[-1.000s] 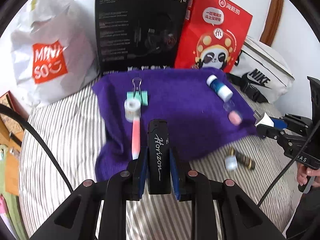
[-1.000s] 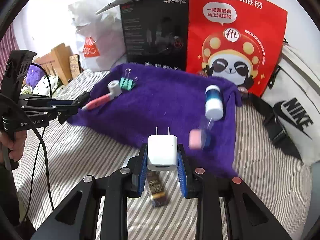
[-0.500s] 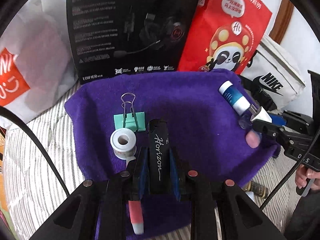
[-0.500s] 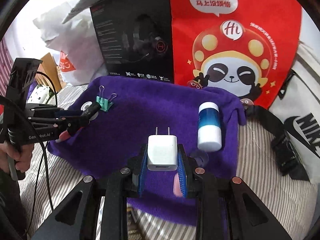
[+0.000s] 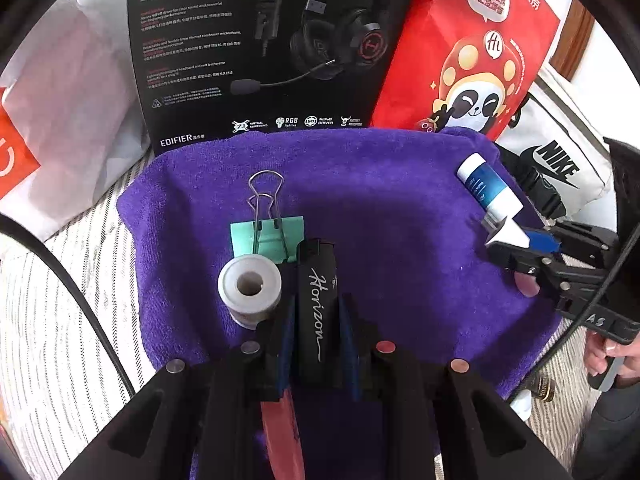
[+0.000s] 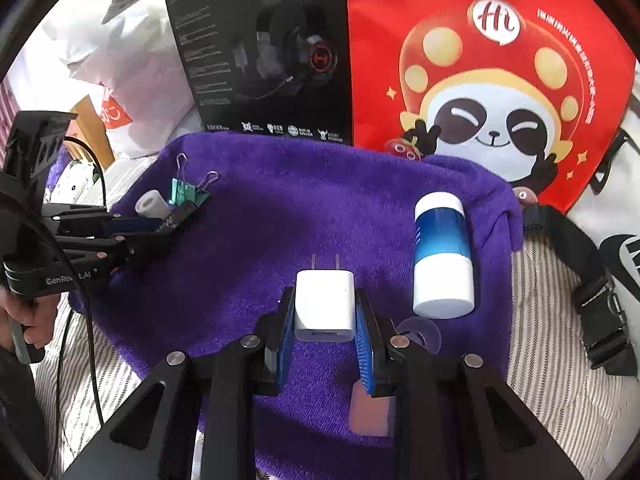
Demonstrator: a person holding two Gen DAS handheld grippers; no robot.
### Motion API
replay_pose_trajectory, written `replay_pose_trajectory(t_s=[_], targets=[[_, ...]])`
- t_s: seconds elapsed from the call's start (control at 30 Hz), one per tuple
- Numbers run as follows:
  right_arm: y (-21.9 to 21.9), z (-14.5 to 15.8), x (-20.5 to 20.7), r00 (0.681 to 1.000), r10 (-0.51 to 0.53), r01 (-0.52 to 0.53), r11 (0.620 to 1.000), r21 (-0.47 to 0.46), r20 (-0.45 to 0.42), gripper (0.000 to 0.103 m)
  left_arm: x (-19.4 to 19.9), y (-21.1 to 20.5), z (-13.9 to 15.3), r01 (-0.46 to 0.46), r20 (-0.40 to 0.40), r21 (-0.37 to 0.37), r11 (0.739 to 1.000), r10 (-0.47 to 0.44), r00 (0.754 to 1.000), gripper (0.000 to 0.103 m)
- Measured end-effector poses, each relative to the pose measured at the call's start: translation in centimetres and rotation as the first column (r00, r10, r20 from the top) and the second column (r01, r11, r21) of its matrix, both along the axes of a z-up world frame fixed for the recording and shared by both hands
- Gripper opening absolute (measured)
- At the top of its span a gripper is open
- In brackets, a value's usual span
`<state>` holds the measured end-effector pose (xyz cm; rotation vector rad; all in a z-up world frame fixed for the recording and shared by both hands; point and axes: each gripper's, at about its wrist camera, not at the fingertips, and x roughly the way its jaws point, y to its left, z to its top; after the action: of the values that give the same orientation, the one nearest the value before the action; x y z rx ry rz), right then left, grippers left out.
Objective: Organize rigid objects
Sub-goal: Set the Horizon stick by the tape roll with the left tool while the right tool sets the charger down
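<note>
Lighter (image 5: pixel 316 300) clamped in left hand-held gripper (image 5: pixel 316 316)

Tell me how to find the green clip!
Look at the purple towel spread in front of the black headset box. Near its left side lies the green clip, just behind a white tape roll. It is the only mint-green thing there, with two silver wire handles.

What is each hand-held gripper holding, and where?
Left hand-held gripper: black lighter, by its lower sides. Right hand-held gripper: white charger, by its sides.
</note>
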<state>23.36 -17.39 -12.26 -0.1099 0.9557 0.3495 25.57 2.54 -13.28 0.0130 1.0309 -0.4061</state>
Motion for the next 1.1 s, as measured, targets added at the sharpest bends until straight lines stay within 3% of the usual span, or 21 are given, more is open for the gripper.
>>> replay_pose_trajectory(t_s=[0.4, 0.57, 0.9, 1.1], targets=[[0.1, -1.5, 1.5, 0.999, -0.031, 0.031, 0.999, -0.016, -0.018, 0.027, 0.9, 0.8, -0.3, 0.007, -0.010, -0.057, 0.998, -0.007, 1.000, 0.021], [0.3, -1.5, 1.7, 0.999, -0.032, 0.031, 0.999, -0.014, -0.018, 0.027, 0.4, -0.1, -0.1, 0.015, 0.003, 0.004, 1.000, -0.015, 1.000, 0.021], [0.1, -1.5, 1.4, 0.999, -0.034, 0.033, 0.999, -0.013, -0.016, 0.027, 0.4, -0.8, -0.1, 0.012, 0.005, 0.035, 0.999, -0.012, 1.000, 0.021], [0.0, -1.6, 1.2, 1.000, -0.024, 0.024, 1.000, -0.010, -0.010, 0.028, 0.1, -1.7, -0.2, 0.022, 0.026, 0.094, 0.995, -0.025, 0.999, 0.021]])
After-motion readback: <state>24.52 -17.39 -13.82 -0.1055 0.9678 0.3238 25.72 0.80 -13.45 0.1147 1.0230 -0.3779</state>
